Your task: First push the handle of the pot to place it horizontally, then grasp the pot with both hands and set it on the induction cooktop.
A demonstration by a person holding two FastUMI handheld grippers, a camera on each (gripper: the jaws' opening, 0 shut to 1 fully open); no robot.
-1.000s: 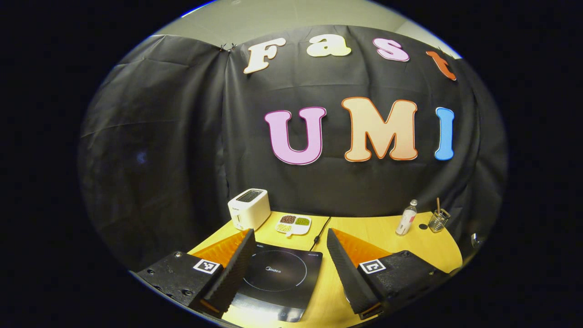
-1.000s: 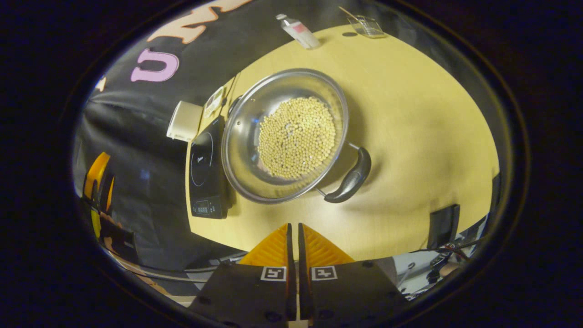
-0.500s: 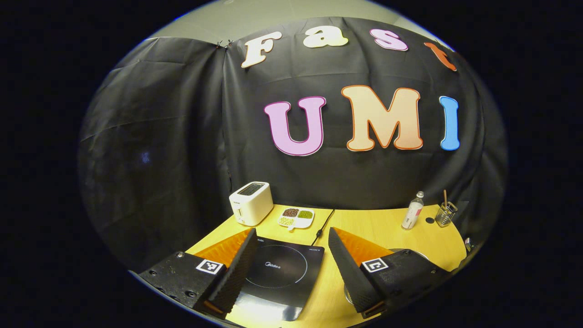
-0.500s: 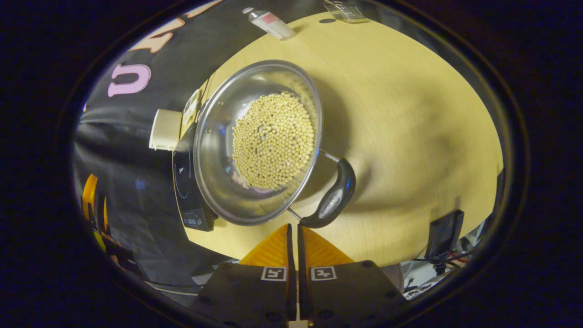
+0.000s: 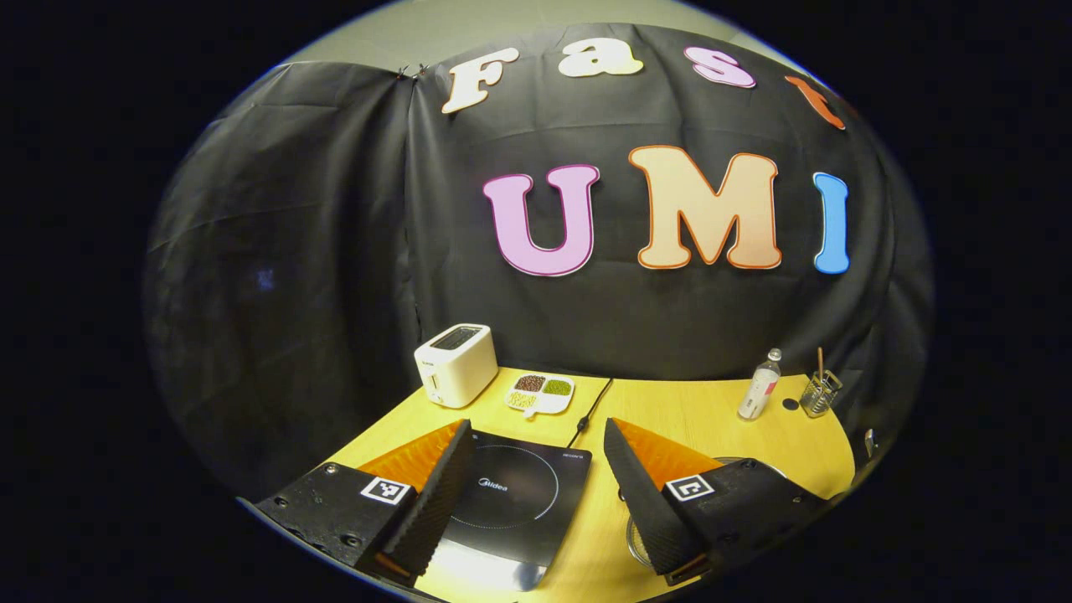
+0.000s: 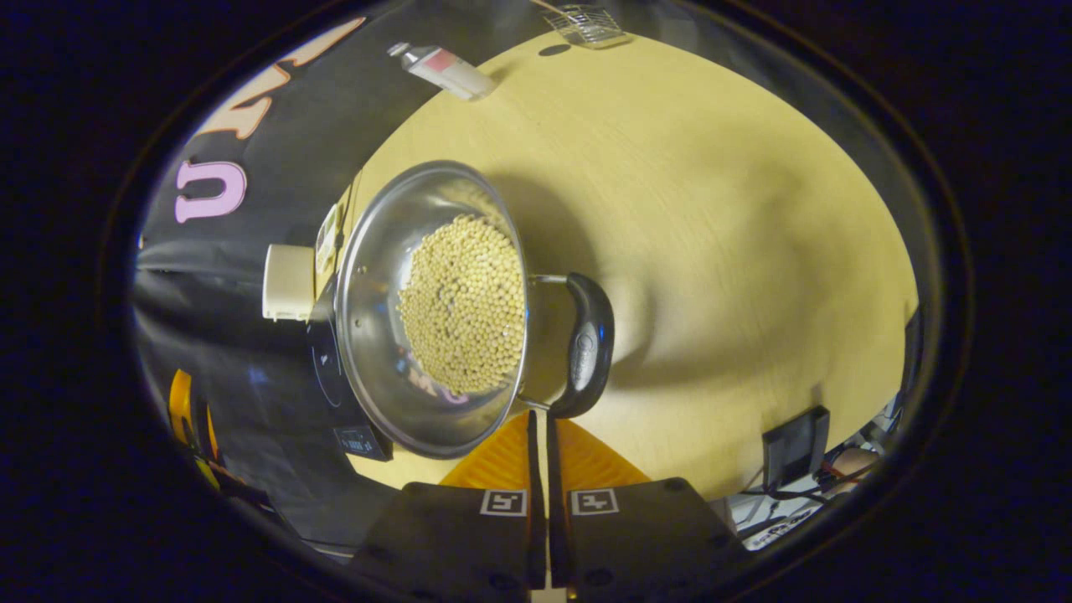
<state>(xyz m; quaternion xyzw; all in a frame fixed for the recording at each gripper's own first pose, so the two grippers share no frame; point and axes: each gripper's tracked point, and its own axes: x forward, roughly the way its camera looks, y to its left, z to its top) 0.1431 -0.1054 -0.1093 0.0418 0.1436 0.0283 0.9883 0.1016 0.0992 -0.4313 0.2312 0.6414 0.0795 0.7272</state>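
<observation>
The induction cooktop (image 5: pixel 515 498) carried a white logo at the centre of its ring, but the glare and small print made it hard to trust; a smaller mark sat at its far right corner, unreadable. Its near edge was washed out by reflected light. In the left gripper view, the left gripper (image 5: pixel 536 494) hung above the table (image 5: pixel 695 414) with its 2 fingers spread wide, nothing between them, the cooktop lying in the gap. A square black-and-white marker sat on each finger base. Part of a steel rim peeked from behind the right-hand finger.

In the right gripper view, the pot (image 6: pixel 431 306) stood on the table just beside the cooktop (image 6: pixel 331 368), its steel bowl holding a heap of pale round beans. Its dark handle (image 6: pixel 589 343) curved out on 2 metal struts. The right gripper (image 6: pixel 540 427) had its fingers pressed together, tips right at the handle's lower end; contact could not be confirmed. A toaster (image 5: pixel 456 364), a divided dish (image 5: pixel 540 392) and a bottle (image 5: pixel 760 389) stood farther back.
</observation>
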